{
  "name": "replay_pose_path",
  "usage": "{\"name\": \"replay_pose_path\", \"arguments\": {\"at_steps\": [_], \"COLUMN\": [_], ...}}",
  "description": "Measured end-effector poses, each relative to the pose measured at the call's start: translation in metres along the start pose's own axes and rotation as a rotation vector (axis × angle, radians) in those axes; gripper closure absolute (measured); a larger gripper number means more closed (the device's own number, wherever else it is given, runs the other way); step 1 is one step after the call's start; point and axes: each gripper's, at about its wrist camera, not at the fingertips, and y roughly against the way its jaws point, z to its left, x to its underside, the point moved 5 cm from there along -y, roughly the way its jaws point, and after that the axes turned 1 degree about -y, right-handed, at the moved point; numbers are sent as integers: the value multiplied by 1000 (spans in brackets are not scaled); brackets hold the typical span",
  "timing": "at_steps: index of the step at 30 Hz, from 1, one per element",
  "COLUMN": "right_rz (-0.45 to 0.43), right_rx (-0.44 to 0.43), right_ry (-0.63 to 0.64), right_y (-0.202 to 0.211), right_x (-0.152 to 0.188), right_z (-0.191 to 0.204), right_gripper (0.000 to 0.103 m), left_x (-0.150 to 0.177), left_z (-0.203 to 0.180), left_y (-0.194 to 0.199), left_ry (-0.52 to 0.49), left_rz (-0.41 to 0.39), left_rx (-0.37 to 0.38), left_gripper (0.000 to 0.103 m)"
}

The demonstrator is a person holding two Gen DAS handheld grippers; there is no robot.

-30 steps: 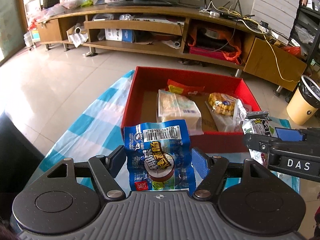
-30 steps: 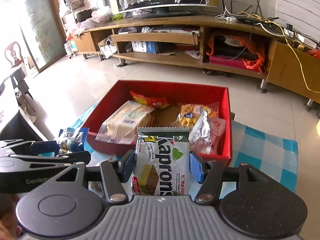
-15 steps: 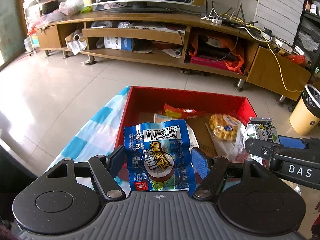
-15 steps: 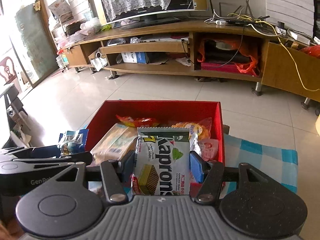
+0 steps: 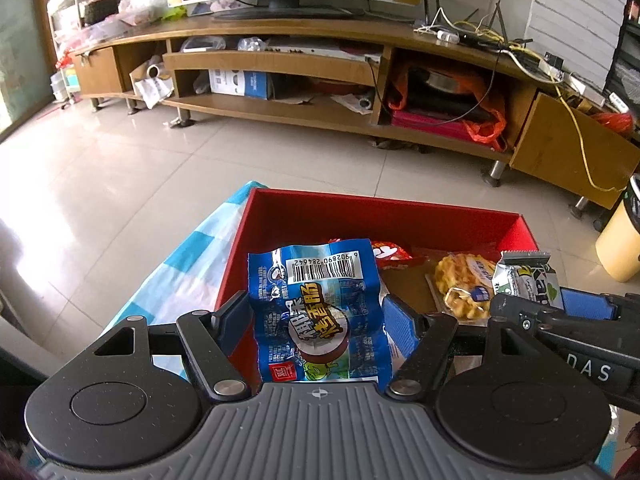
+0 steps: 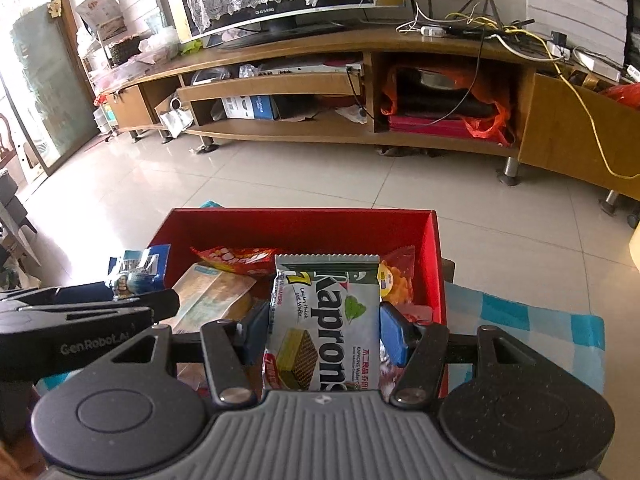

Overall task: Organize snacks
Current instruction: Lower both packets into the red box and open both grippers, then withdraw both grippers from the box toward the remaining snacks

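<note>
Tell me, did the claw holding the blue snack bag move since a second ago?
Yes. The left claw, shut on the blue snack bag, moved forward over the red box; the box's near wall, visible before, is now hidden beneath it.

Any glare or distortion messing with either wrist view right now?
Left wrist view: sun glare on the floor tiles, TV stand bowed by the fisheye. Right wrist view: window blown out; wafer pack print is sharp.

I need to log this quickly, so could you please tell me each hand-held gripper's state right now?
Left hand-held gripper: closed on the blue snack packet.
Right hand-held gripper: closed on the Kaprons wafer pack.
</note>
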Motion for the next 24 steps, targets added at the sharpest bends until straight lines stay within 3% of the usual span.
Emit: {"name": "replay_pose_path", "arguments": {"at_steps": [13,16,24], "right_rz": [47,37,13], "right_rx": [27,42,59], "right_ry": [40,48,54], "right_y": [-34,-32,-17], "right_x": [-2,-3,-6], "right_z": [1,0,-3], "right_gripper": [45,44,41], "left_x": [-2,-3,-2], "left_z": [4,3,5], "left_y": [-23,-21,-6], "left_ry": [10,10,3], "left_rz": [40,33,13], "left_rx": [-24,-25,-16], "left_gripper": [24,16,10]}}
